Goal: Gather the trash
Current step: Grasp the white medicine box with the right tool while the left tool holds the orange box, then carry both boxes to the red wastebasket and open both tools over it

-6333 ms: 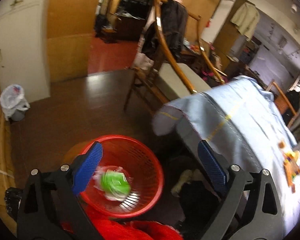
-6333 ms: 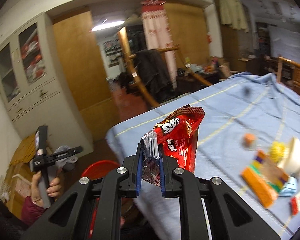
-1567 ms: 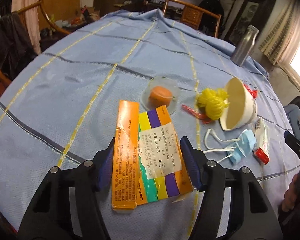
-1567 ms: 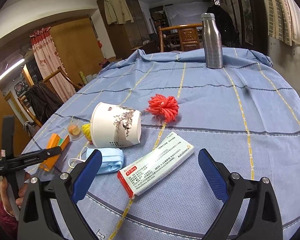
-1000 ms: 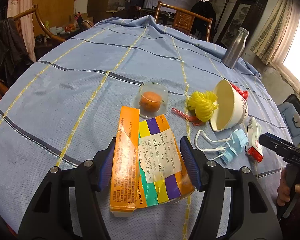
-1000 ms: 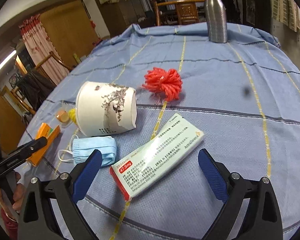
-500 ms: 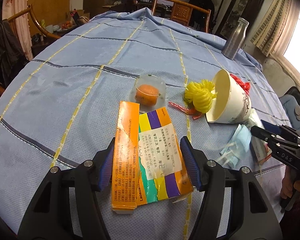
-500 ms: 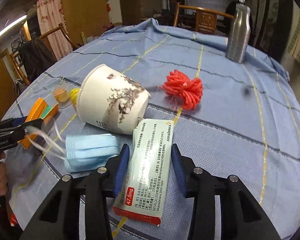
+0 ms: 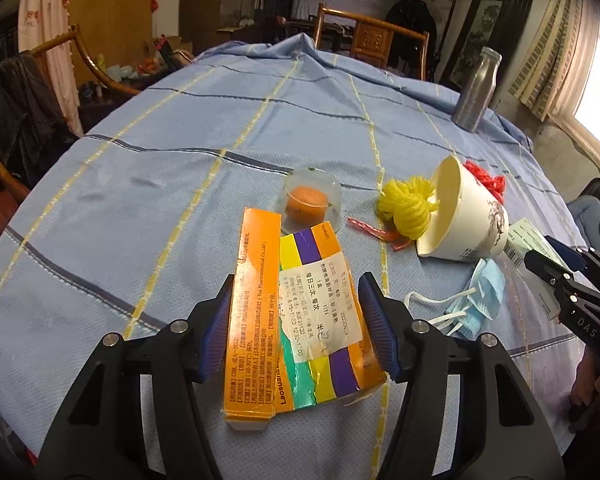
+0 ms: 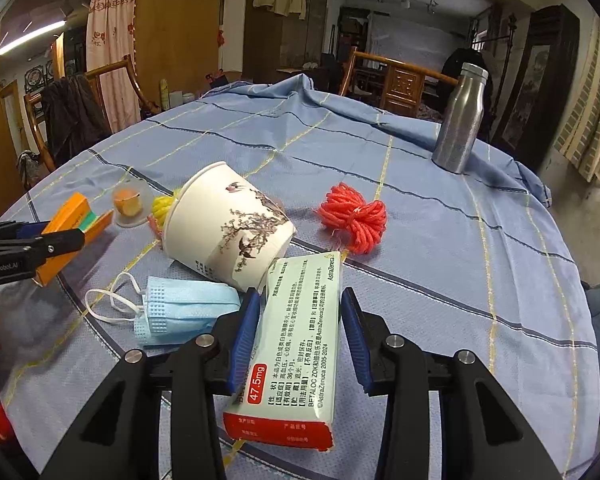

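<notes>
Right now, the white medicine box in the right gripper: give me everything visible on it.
The white medicine box is a flat, pale green-white carton with a red end band, a red 47.5mg tag, Chinese print and AstraZeneca branding. It looks like thin cardboard, closed, with its red end slightly crumpled. It lies lengthwise between the right gripper fingers, which press both long sides. Its far end meets the tipped paper cup; the blue face mask lies just left. Whether it still rests on the tablecloth is unclear.
</notes>
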Tool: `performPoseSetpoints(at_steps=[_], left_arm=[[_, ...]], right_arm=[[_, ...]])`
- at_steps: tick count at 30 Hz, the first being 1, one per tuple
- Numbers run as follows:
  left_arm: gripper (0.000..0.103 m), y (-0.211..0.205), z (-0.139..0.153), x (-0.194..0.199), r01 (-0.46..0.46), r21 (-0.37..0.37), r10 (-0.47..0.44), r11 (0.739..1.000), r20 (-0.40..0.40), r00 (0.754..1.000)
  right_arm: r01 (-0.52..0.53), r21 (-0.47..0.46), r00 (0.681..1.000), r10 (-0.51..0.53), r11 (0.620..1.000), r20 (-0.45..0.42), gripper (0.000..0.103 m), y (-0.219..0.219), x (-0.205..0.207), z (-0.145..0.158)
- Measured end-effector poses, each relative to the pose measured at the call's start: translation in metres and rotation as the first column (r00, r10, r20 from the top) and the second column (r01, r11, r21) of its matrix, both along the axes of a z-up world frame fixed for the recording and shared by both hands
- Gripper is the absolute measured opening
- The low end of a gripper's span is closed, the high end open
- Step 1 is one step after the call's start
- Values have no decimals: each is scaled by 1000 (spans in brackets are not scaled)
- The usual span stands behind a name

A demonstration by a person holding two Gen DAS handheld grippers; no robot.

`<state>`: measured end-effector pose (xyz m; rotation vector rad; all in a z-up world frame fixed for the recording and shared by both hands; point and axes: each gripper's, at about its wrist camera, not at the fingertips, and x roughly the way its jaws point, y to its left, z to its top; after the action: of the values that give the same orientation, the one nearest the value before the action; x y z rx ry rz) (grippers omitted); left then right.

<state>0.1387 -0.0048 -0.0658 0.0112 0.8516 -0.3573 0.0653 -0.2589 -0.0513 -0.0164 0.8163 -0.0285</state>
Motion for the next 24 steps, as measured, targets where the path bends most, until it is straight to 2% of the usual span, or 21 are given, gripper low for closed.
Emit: performPoseSetpoints(at_steps=[10,24], left_arm=[[60,32,32,-35,-49,-38,52,998,76,996],[60,81,53,-85,-124,-87,136,988,144,980]], right_arm=[[15,-4,998,-15,1000,56,42,6,-26,20],[-20,-49,986,27,999,163,42,38,-71,65]])
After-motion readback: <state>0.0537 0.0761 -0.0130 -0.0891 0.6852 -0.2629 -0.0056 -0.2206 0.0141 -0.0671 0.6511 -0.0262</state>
